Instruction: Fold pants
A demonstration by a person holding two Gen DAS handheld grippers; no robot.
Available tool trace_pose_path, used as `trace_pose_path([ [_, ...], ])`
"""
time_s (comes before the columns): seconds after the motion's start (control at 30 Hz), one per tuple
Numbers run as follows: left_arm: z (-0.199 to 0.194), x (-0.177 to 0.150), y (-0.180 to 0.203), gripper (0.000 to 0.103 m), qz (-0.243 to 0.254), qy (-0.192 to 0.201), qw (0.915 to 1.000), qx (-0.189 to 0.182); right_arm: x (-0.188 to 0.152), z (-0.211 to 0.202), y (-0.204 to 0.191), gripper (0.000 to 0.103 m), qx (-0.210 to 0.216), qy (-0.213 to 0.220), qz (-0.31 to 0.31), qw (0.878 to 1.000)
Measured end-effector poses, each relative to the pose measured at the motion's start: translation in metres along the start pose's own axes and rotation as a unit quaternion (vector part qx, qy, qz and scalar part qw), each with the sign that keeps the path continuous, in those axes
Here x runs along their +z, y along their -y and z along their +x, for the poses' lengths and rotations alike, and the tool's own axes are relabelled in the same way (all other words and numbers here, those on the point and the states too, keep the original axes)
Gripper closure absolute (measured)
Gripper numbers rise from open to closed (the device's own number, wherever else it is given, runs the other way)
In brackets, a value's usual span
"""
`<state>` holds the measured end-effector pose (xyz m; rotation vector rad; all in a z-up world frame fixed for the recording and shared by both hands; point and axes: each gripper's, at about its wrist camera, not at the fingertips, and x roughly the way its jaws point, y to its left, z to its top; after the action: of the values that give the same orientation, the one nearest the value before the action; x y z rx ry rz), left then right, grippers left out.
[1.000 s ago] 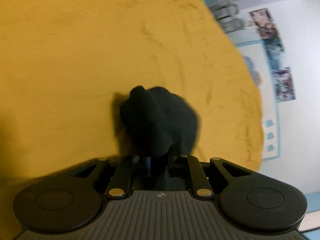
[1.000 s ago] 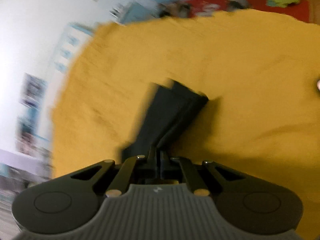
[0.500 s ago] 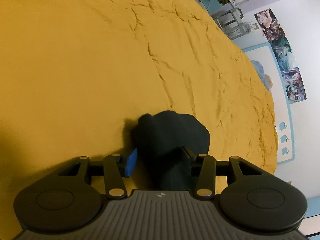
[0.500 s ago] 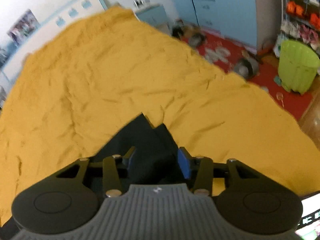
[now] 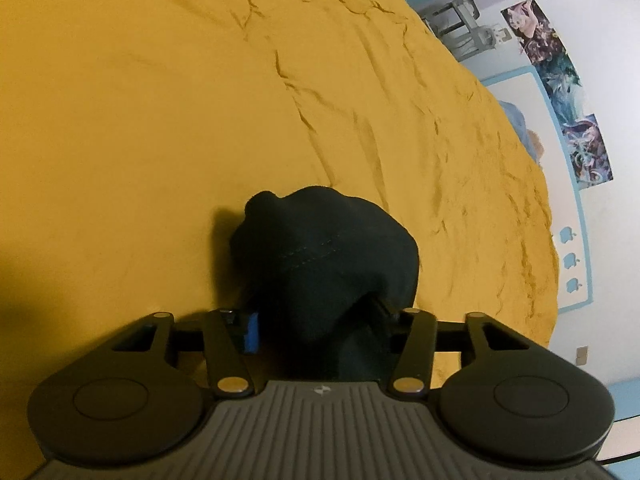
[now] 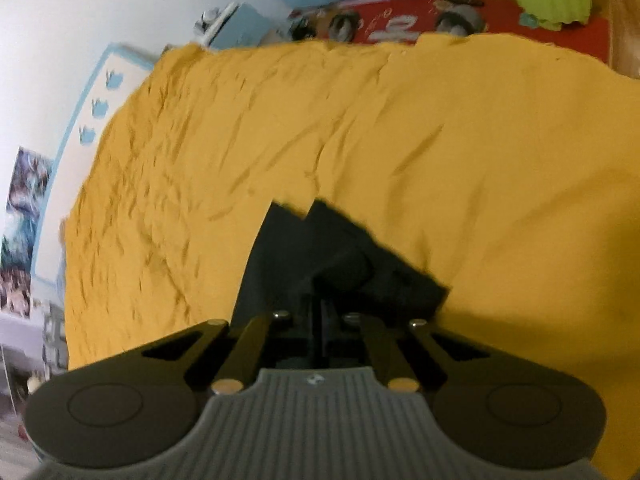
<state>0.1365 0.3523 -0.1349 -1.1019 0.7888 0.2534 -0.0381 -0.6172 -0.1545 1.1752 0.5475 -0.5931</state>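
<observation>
1. The pants [image 5: 324, 264] are seen in the left wrist view as a dark, rounded bundle resting on the wrinkled yellow bedspread [image 5: 160, 120], directly ahead of the left gripper [image 5: 316, 326].

2. The jaws of the left gripper are held spread about halfway, having been opened from a near-closed pinch within the last second. Cloth still lies between them, and one blue pad [image 5: 251, 332] is seen standing clear of the fabric on its side. On the other side the finger is partly buried in cloth, so whether it still presses cannot be told; the grip is judged to be released.

3. In the right wrist view the pants [image 6: 340, 256] appear as a flat dark panel with two pointed corners at its far edge, lying on the bedspread [image 6: 480, 140] just ahead of the right gripper [image 6: 318, 320].

4. The right gripper's jaws are pressed fully together. Half a second ago they were spread around the cloth, so a fresh closing has just been made. A fold of dark fabric rises at the fingertips and is judged to be pinched there, though the contact itself is hidden behind the linkage.

5. From this exchange it is judged that one end has been set down by the left side while a new hold has been taken by the right, so a further fold is being prepared.

6. The bundle under the left gripper looks lumpy rather than flat, so the task is not judged complete.
</observation>
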Motion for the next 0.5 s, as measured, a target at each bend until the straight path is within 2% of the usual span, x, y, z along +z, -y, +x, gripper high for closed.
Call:
trace_pose_path([
  [0.17, -0.006, -0.007, -0.003, 0.051, 0.018, 0.005, 0.9998, -0.004, -0.008, -0.039, -0.012, 0.103, 0.037, 0.046, -0.045, 0.997],
  [0.27, -0.005, -0.006, -0.003, 0.051, 0.019, 0.004, 0.9998, -0.001, -0.01, -0.023, -0.01, 0.103, -0.009, 0.023, -0.064, 0.998],
  [0.37, -0.008, -0.004, -0.002, 0.051, 0.014, 0.002, 0.9999, -0.004, -0.011, -0.005, 0.004, 0.101, -0.052, -0.005, -0.045, 0.998],
  [0.47, -0.013, -0.002, -0.006, 0.051, 0.007, 0.002, 0.9999, -0.01, -0.018, -0.016, 0.008, 0.096, -0.059, 0.011, -0.044, 0.997],
  [0.5, -0.013, -0.002, -0.007, 0.051, 0.003, 0.0, 0.9999, -0.011, -0.021, -0.022, 0.005, 0.088, -0.072, 0.02, -0.058, 0.996],
])
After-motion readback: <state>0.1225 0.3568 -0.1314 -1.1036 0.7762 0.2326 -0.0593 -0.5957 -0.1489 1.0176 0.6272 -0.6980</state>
